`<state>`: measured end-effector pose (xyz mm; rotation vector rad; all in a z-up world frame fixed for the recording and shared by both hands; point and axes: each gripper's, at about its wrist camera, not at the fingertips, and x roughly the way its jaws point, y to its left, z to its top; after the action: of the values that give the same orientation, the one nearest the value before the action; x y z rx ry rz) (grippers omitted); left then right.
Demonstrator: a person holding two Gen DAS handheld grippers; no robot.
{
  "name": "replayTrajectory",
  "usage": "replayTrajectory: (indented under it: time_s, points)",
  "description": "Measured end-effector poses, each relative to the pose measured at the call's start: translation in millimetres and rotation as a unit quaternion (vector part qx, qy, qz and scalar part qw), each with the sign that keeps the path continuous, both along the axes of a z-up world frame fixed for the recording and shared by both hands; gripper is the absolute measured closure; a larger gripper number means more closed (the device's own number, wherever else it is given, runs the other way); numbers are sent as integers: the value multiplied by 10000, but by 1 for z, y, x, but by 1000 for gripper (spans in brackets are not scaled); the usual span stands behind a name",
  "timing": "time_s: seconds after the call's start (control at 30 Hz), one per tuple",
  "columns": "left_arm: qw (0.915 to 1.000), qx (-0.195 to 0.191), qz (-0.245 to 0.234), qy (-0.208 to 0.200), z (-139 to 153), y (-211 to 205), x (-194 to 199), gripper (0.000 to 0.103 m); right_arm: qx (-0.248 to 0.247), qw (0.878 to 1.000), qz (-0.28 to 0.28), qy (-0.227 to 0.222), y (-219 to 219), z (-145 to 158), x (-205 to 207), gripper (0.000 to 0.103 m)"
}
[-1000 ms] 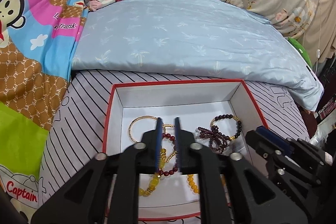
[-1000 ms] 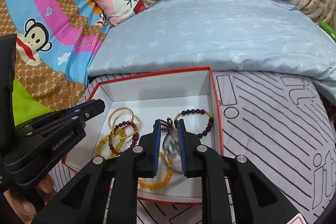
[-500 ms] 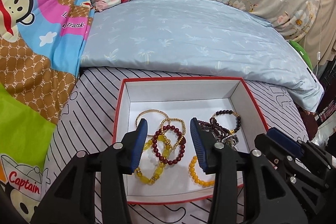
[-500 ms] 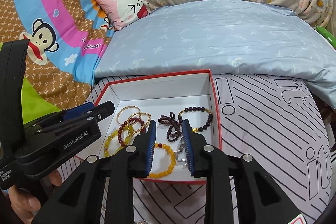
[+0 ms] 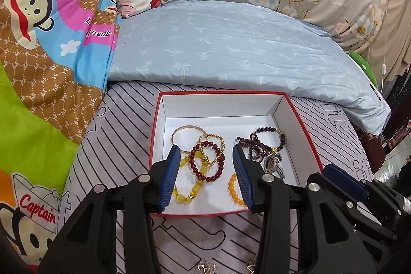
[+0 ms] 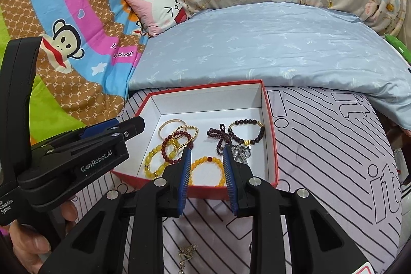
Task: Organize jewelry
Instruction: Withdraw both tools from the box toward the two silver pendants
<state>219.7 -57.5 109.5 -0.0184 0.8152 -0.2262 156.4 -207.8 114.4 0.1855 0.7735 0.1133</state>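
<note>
A red box with a white inside (image 5: 221,107) (image 6: 269,125) sits on the striped bed sheet. It holds several pieces: a gold bangle (image 5: 188,129), a dark red bead bracelet (image 5: 206,161) (image 6: 177,148), a yellow bead bracelet (image 5: 191,190) (image 6: 154,163), an orange bead bracelet (image 6: 206,170), purple beads (image 5: 253,148) (image 6: 221,138) and a watch (image 5: 274,166) (image 6: 241,152). My left gripper (image 5: 205,152) is open and empty above the box's near half. My right gripper (image 6: 206,152) is open and empty over the box's near edge.
A gold chain piece (image 6: 187,252) and small metal pieces (image 5: 206,267) lie on the sheet in front of the box. A light blue pillow (image 5: 231,48) lies behind the box. A cartoon quilt (image 5: 38,55) is on the left. The bed edge is at the right.
Both grippers have opened and drawn back from inside the box. The dark red bracelet and the watch, held a second ago, now lie in the box.
</note>
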Motion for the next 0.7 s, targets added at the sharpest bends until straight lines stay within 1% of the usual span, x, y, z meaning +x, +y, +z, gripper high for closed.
replayTrajectory:
  time_s: [0.17,0.3,0.43,0.7]
  points:
    - [10000,-29,25,-2,2,9,-20,62,-4,10000,42,11,4,0,-21,77]
    - [9999,-42,66,71,-3,20,-36,62,-30,9998,102,143,11,-13,-42,77]
    - [9997,-29,132,191,-16,30,-53,59,-5,9992,172,371,18,-33,-62,78]
    - [9983,13,242,534,-50,46,-80,59,45,9970,236,741,27,-68,-86,78]
